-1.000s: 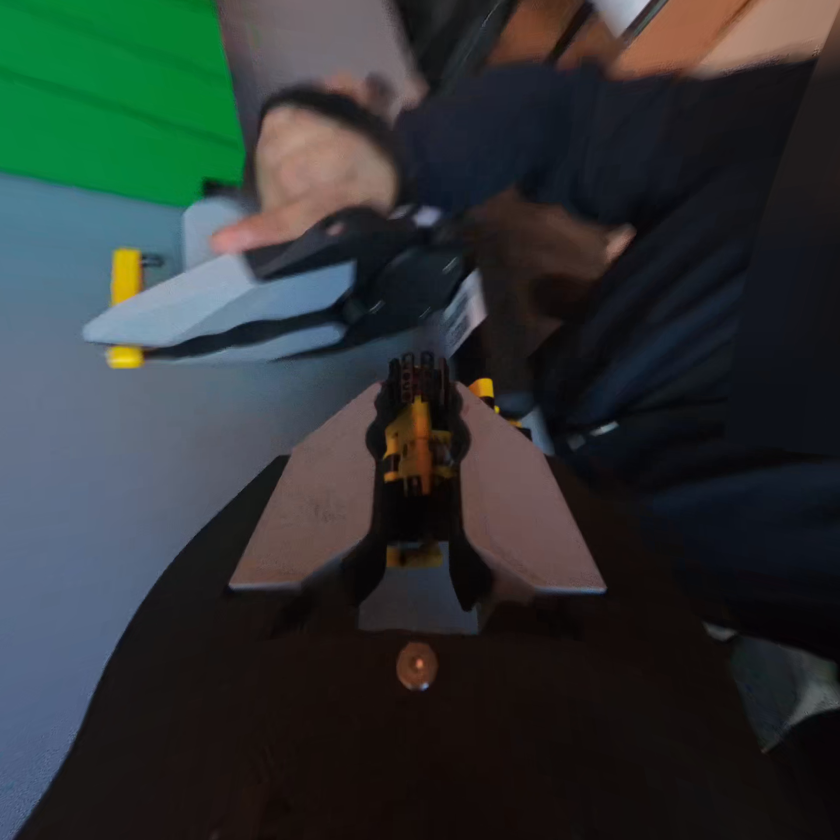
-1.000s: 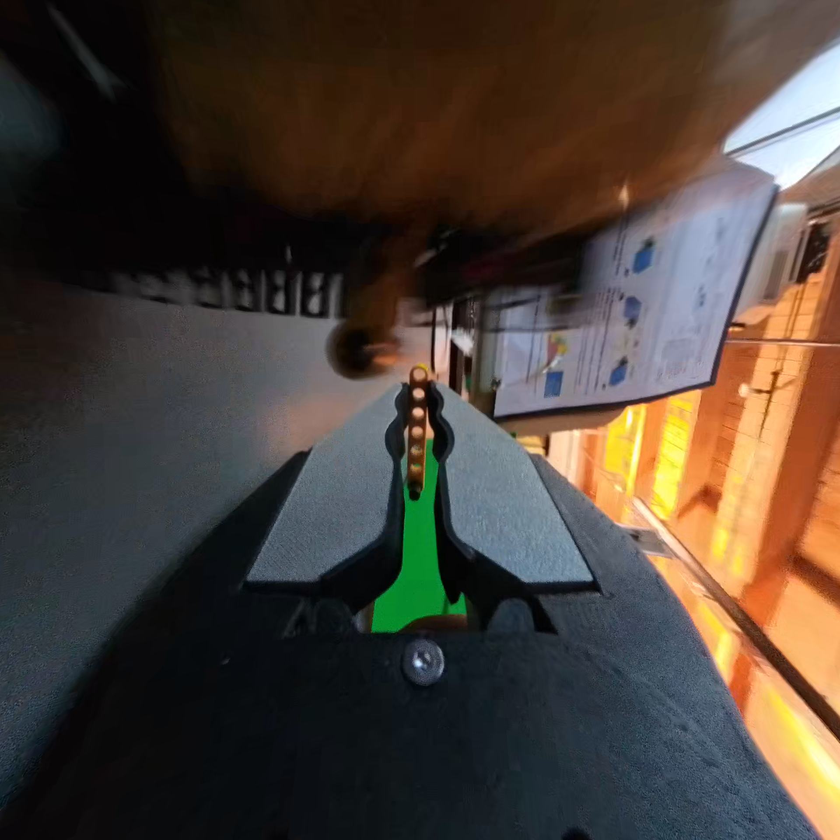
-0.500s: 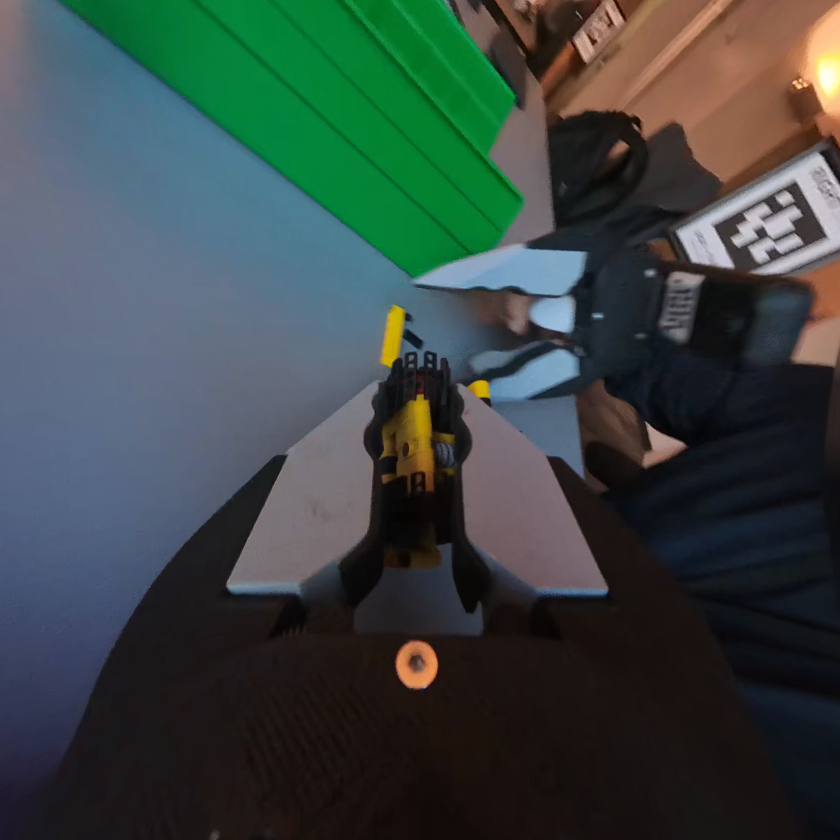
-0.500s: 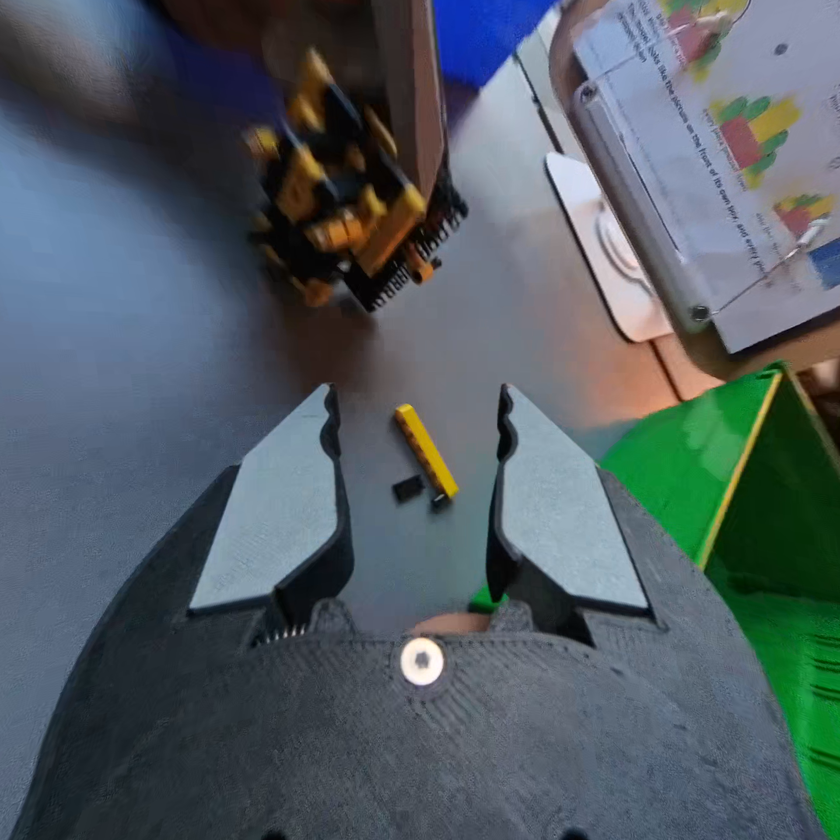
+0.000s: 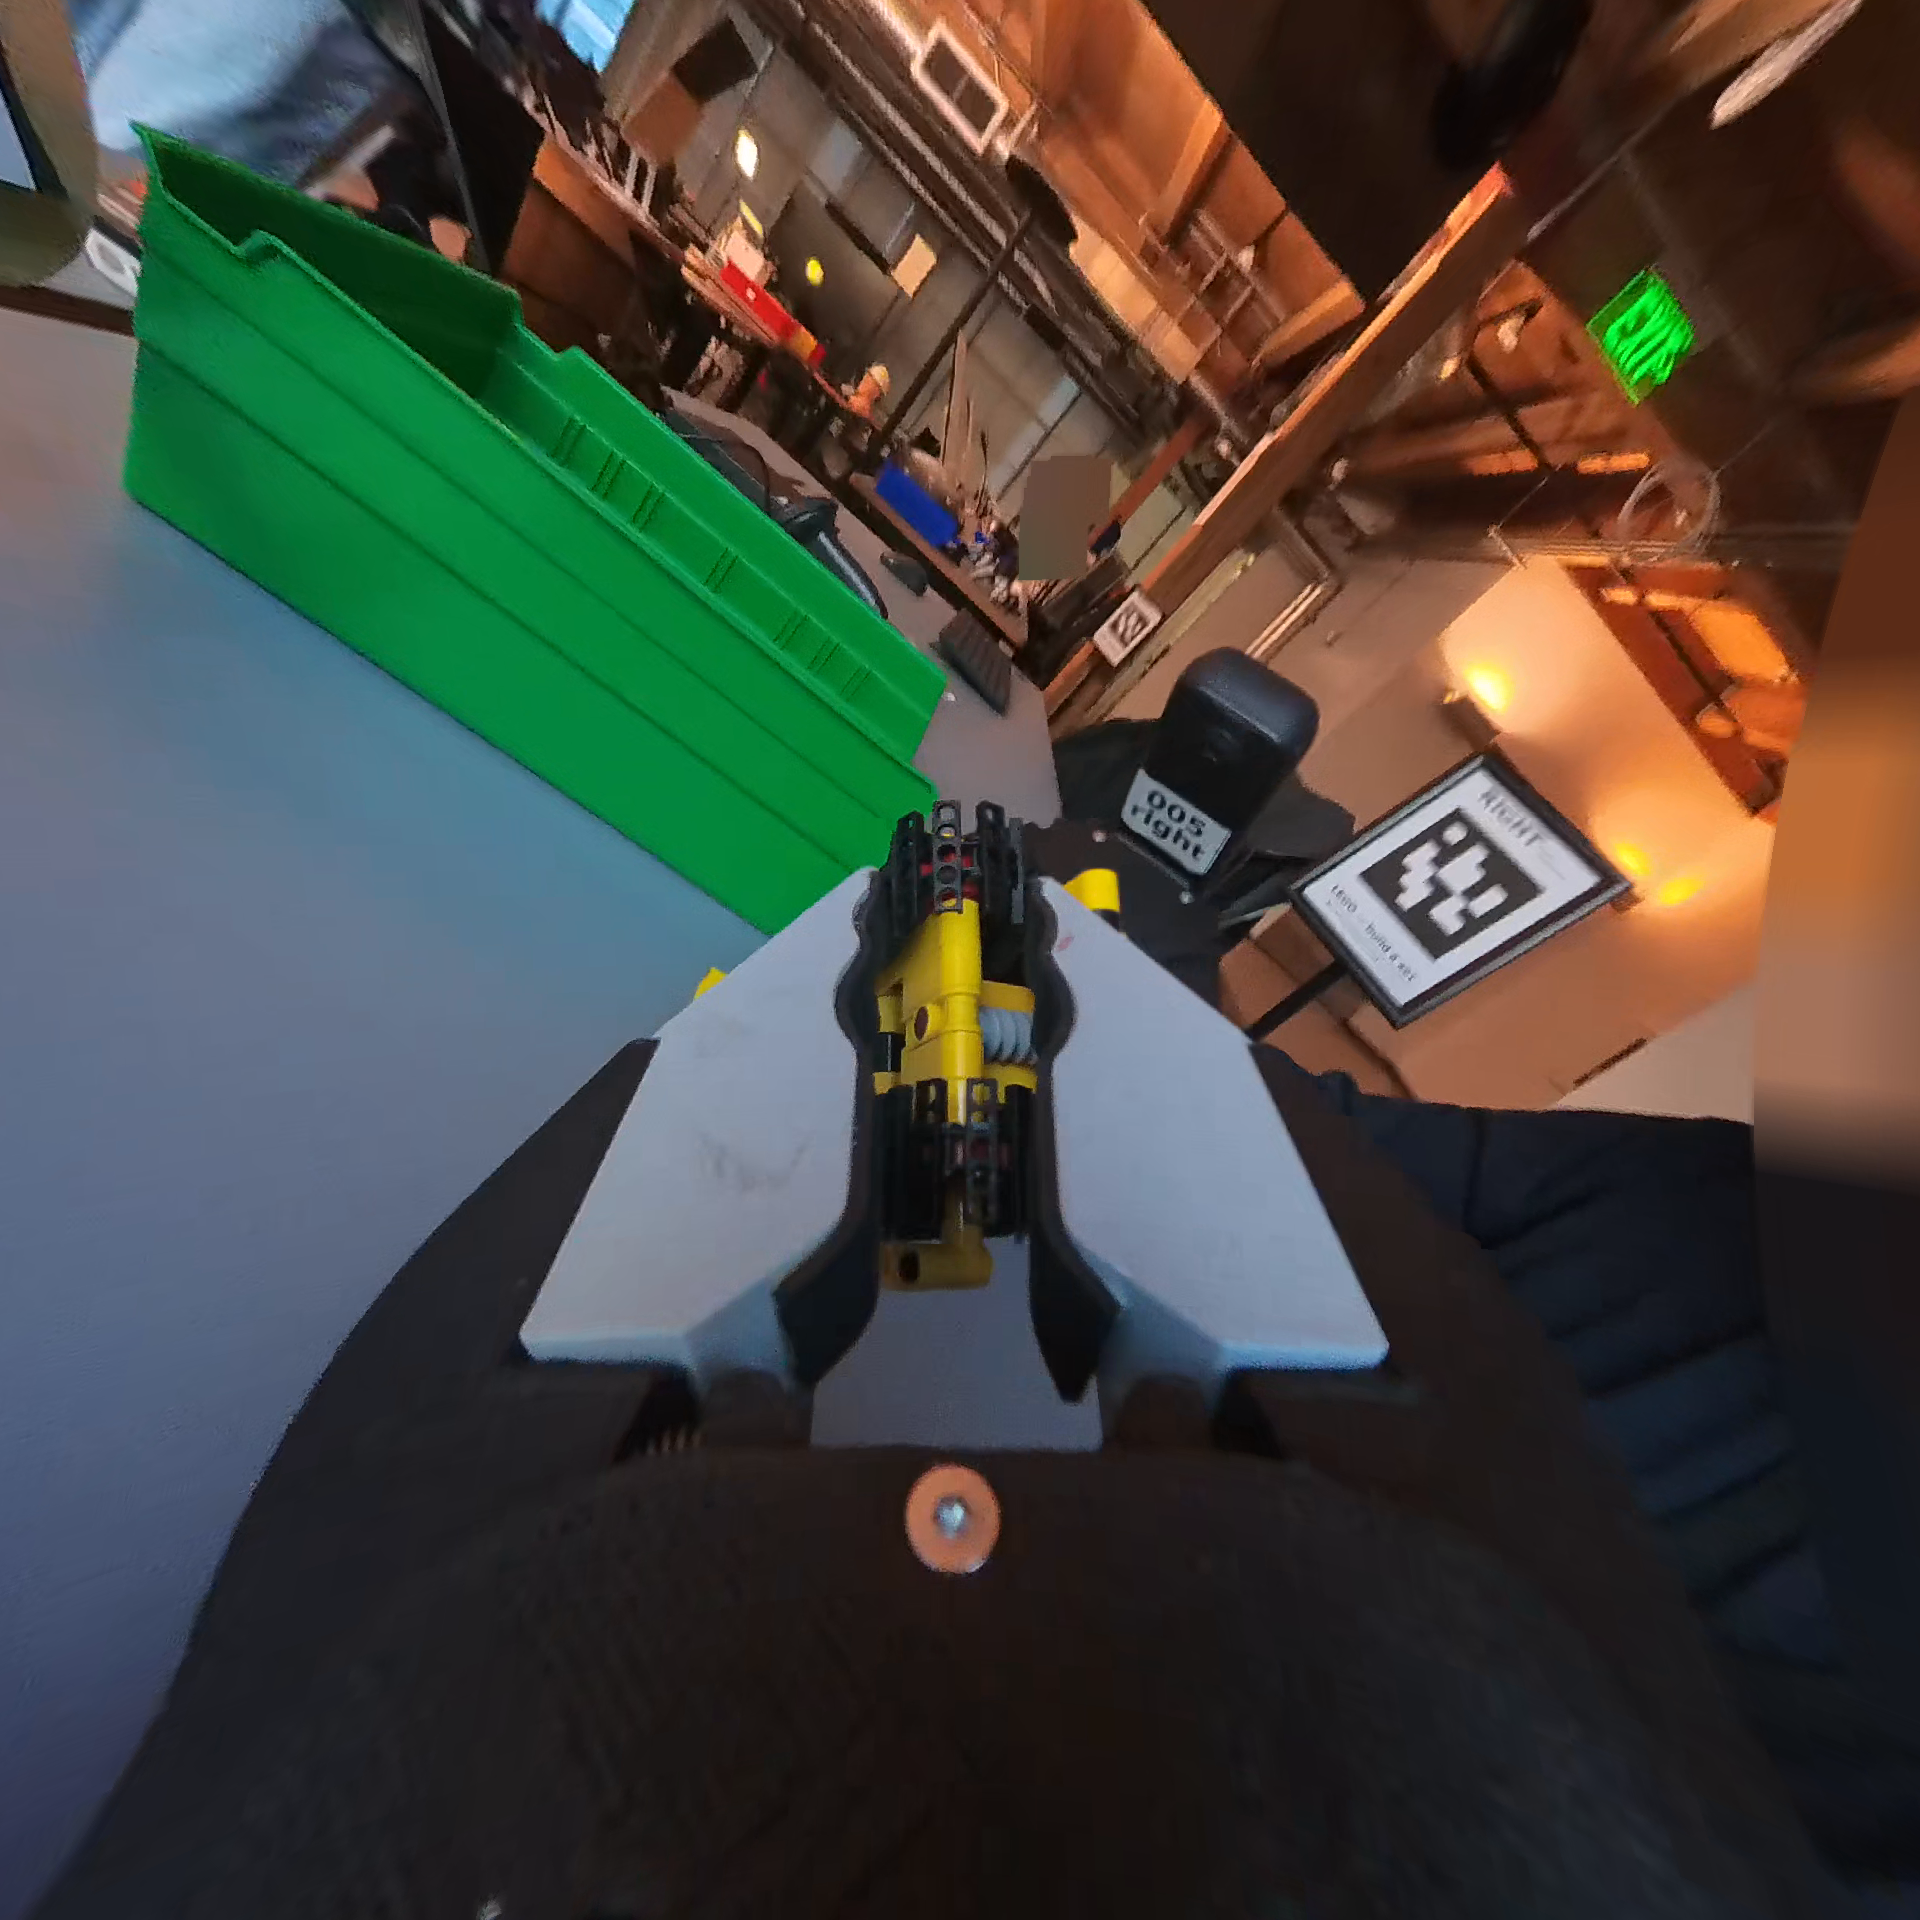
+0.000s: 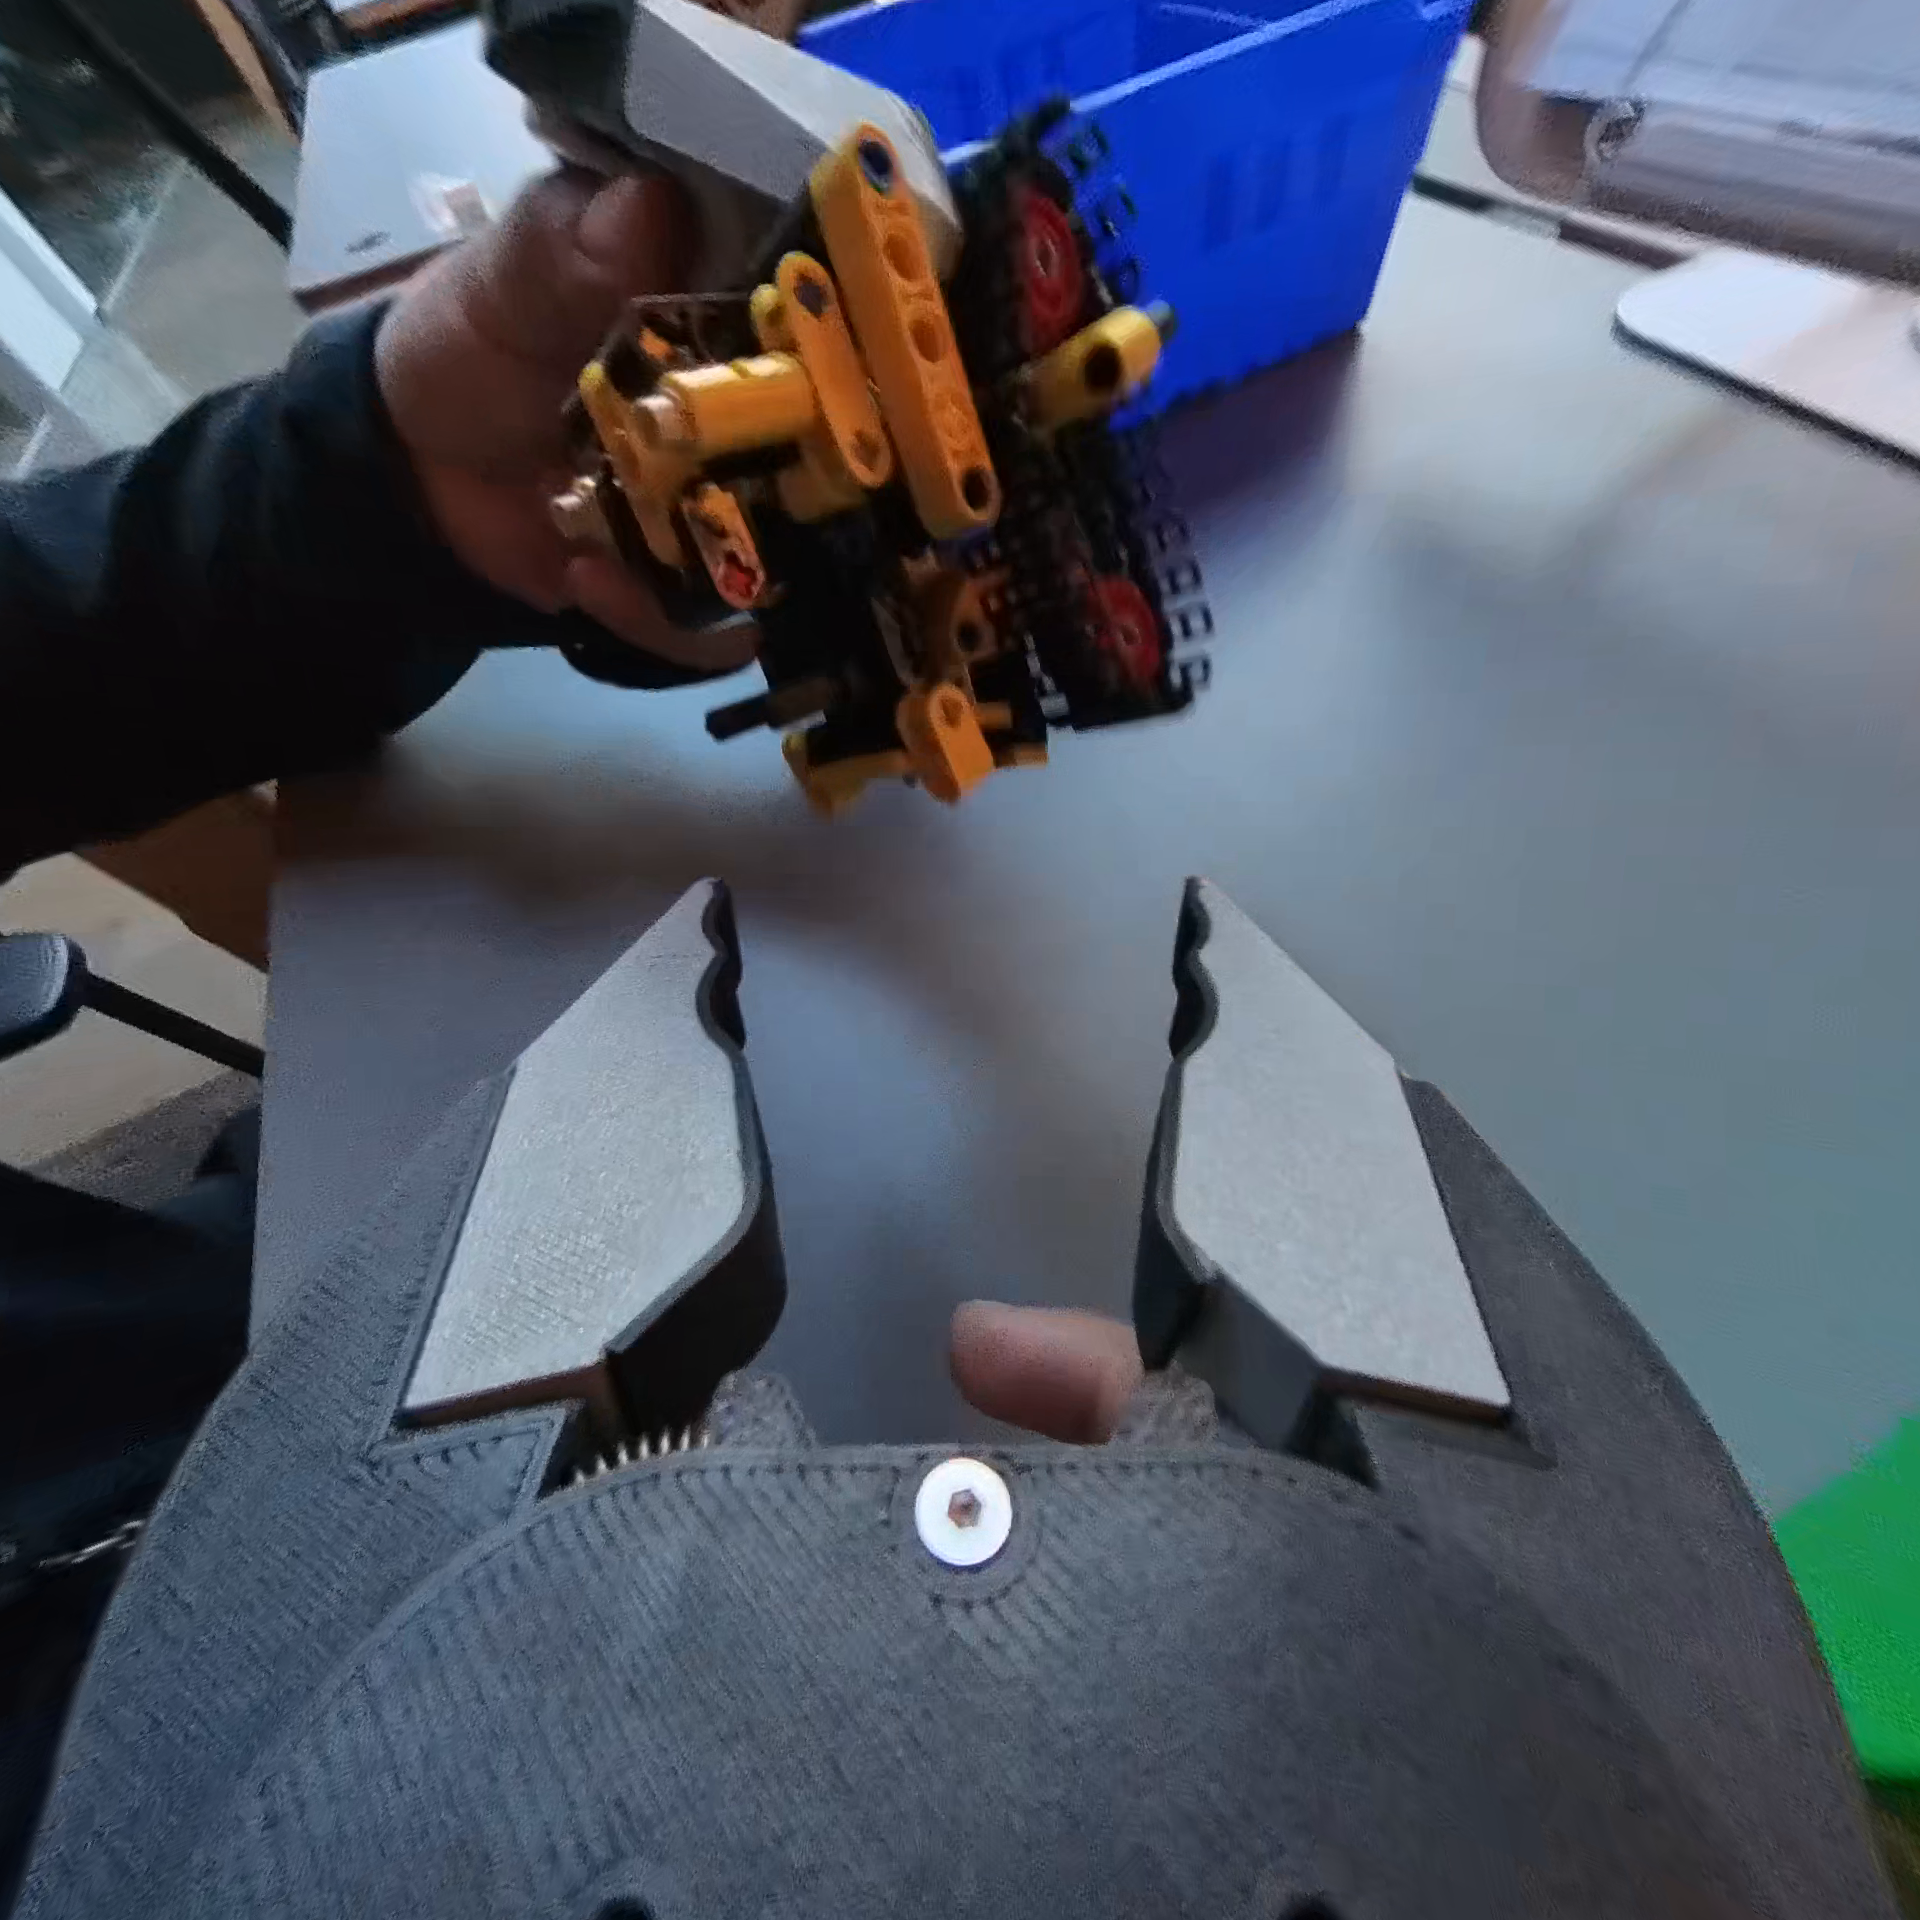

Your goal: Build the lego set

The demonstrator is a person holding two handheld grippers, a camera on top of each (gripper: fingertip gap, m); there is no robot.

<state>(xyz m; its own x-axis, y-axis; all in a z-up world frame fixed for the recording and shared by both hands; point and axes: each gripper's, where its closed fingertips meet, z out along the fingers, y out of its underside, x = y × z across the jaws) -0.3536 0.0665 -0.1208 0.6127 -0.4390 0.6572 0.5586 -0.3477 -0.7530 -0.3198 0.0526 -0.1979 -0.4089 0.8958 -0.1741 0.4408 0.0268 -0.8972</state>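
My left gripper (image 5: 951, 914) is shut on the yellow and black lego model (image 5: 951, 1023), which fills the gap between its grey fingers. In the right wrist view the same model (image 6: 904, 488) shows its black tracks, red wheels and yellow beams, held above the grey table by the left gripper (image 6: 727, 114) and a person's hand (image 6: 499, 416). My right gripper (image 6: 951, 925) is open and empty, just below and in front of the model. A fingertip (image 6: 1039, 1371) shows between the right jaws at their base.
A green bin (image 5: 499, 540) stands on the grey table (image 5: 260, 935) to the left. A blue bin (image 6: 1247, 177) stands behind the model. A green patch (image 6: 1860, 1621) lies at the right edge. The right gripper's body (image 5: 1216, 790) and a marker sign (image 5: 1455, 883) sit beyond the left fingertips.
My right gripper opened and let go of the yellow beam, then swung up to face the model. My left gripper tilted up, keeping its hold on the model.
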